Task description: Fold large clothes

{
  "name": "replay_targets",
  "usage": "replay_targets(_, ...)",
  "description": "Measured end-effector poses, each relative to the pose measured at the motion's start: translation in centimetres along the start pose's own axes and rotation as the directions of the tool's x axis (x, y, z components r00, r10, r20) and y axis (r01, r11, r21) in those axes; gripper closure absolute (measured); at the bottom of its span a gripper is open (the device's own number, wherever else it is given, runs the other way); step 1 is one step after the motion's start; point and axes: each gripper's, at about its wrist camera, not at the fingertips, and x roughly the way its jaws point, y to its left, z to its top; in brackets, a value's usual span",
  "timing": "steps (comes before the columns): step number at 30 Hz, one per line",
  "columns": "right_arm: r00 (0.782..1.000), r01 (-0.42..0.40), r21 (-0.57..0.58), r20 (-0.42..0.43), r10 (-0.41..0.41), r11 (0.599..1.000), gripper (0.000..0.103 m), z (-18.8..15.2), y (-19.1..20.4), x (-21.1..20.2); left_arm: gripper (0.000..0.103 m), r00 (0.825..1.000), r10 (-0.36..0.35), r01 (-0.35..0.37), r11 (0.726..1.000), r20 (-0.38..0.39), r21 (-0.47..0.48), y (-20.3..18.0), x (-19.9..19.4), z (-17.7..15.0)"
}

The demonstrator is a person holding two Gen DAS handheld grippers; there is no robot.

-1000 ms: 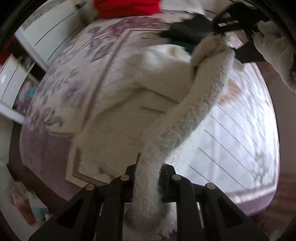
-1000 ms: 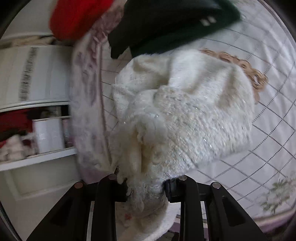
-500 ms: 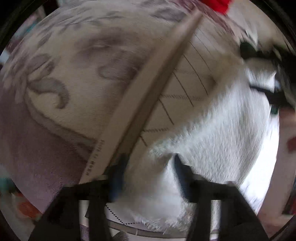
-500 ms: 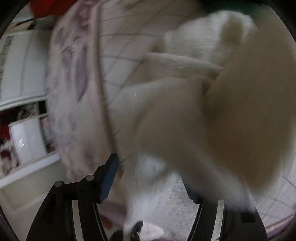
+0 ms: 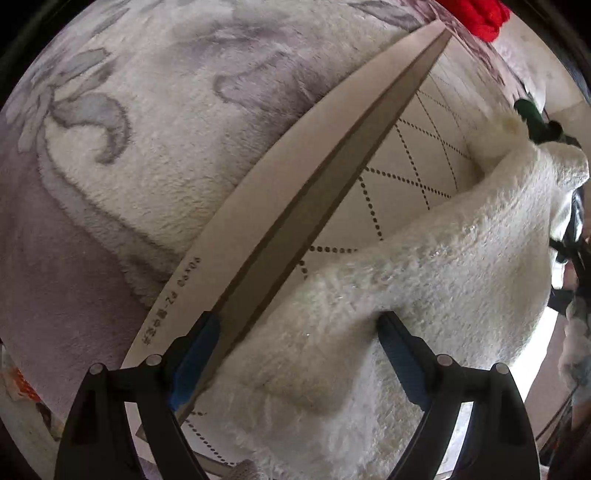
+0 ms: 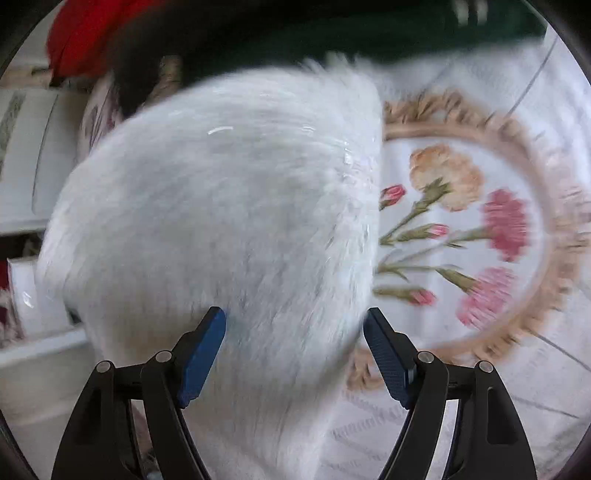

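Note:
A white fuzzy sweater lies on the bed and fills the lower right of the left wrist view. My left gripper is open just above it, with sweater fabric between and under the blue pads. In the right wrist view the same sweater bulges up, blurred, in front of my right gripper, which is open with fabric lying between its pads. Neither gripper pinches the cloth.
A white plastic sheet's raised edge runs diagonally over a purple-patterned blanket. Red clothing and a dark green garment lie at the far side. A floral embroidered cover lies right of the sweater. White shelves stand left.
Both grippers were shut on the sweater one second ago and have opened, letting it drop onto the bed. Both have moved down close to the cloth.

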Motion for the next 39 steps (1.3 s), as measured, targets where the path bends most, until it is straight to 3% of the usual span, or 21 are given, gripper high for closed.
replay_targets(1,0.999,-0.045,0.008,0.024,0.045,0.999,0.028,0.0,-0.4,0.3,0.015,1.000,0.006,-0.006,1.000,0.003,0.007,-0.2,-0.1,0.0)
replay_targets(2,0.997,-0.066,-0.001,0.043,0.066,0.998,0.039,-0.2,-0.3,0.5,0.015,1.000,0.012,-0.012,1.000,0.005,0.015,-0.3,-0.1,-0.1)
replay_targets(4,0.994,-0.067,-0.012,0.082,0.068,0.998,0.051,-1.0,-0.1,-0.1,0.015,1.000,0.019,-0.019,1.000,0.004,0.012,-0.3,-0.3,-0.2)
replay_targets(7,0.991,-0.115,0.027,0.075,0.113,0.993,0.066,-1.1,-1.0,-1.6,0.015,1.000,0.016,-0.016,1.000,-0.003,0.003,-0.7,-0.2,-1.0)
replay_targets(9,0.995,-0.083,0.016,0.052,0.082,0.996,0.067,0.4,-0.6,-1.9,0.015,1.000,-0.010,0.010,1.000,-0.029,-0.009,-1.2,0.2,-1.9)
replay_targets(12,1.000,0.006,-0.099,-0.002,-0.006,0.995,0.067,3.2,2.7,-1.2,0.015,0.997,-0.035,0.036,0.999,-0.066,0.014,-2.9,0.2,-4.5)
replay_targets(14,0.997,0.053,-0.128,-0.040,-0.058,0.990,0.058,3.6,4.0,-1.5,0.015,0.995,-0.049,0.050,0.999,-0.083,0.009,-3.5,-0.2,-5.9)
replay_targets(17,0.982,0.167,-0.170,-0.059,-0.179,0.971,0.045,-0.2,4.4,-3.8,0.015,0.997,-0.051,0.050,0.999,-0.059,-0.016,-3.6,-2.5,-7.9)
replay_targets(20,0.982,0.139,-0.157,-0.104,-0.156,0.978,0.038,-7.5,2.4,-5.9,0.015,0.999,-0.032,0.032,0.998,0.014,-0.060,-2.4,-5.5,-8.0)
replay_targets(23,0.975,0.042,-0.014,-0.219,-0.044,0.999,0.037,-15.8,-1.1,-5.1,0.015,0.995,-0.024,0.032,0.996,0.094,-0.082,-0.9,-7.2,-6.9)
replay_targets(25,0.959,-0.079,0.132,-0.262,0.111,0.988,0.037,-21.0,-3.4,-3.2,0.015,0.996,-0.016,0.020,0.999,0.084,-0.050,-0.5,-6.0,-5.6)
replay_targets(27,0.938,-0.148,0.272,-0.265,0.222,0.951,0.037,-24.6,-5.2,-0.8,0.017,1.000,-0.026,0.026,0.999,0.016,-0.035,-0.6,-2.9,-4.9)
replay_targets(28,0.927,-0.175,0.325,-0.265,0.267,0.929,0.037,-26.0,-5.9,0.5,0.035,1.000,-0.028,0.028,0.999,0.009,-0.042,-0.3,-2.7,-4.4)
replay_targets(29,0.918,-0.177,0.343,-0.281,0.281,0.922,0.037,-26.9,-6.0,1.7,0.069,0.999,-0.047,0.047,0.998,0.012,-0.044,-0.2,-2.2,-4.5)
replay_targets(30,0.913,-0.171,0.347,-0.296,0.281,0.922,0.037,-28.0,-6.1,2.8,0.073,0.998,-0.059,0.060,0.997,0.020,-0.042,-0.3,-2.2,-4.9)
replay_targets(31,0.916,-0.175,0.345,-0.286,0.281,0.922,0.040,-28.7,-5.9,3.3,0.075,0.998,-0.054,0.055,0.998,0.040,-0.031,-0.5,-2.4,-5.2)
replay_targets(32,0.930,-0.166,0.342,-0.258,0.262,0.925,0.064,-29.0,-5.9,3.1,0.079,0.997,-0.050,0.051,0.999,0.059,-0.018,-0.6,-2.9,-5.7)
replay_targets(34,0.946,-0.174,0.319,-0.209,0.248,0.932,0.083,-28.9,-5.1,2.6,0.080,0.995,-0.074,0.075,0.997,0.073,-0.009,-1.1,-3.8,-7.3)
replay_targets(36,0.957,-0.152,0.291,-0.194,0.214,0.945,0.085,-29.7,-5.3,1.0,0.080,0.988,-0.150,0.151,0.987,0.023,-0.063,-1.3,-3.8,-9.3)
replay_targets(39,0.973,-0.078,0.281,-0.186,0.134,0.957,0.086,-30.0,-8.8,-3.1,0.080,0.975,-0.199,0.192,0.978,-0.097,-0.085,-2.7,-2.5,-13.6)
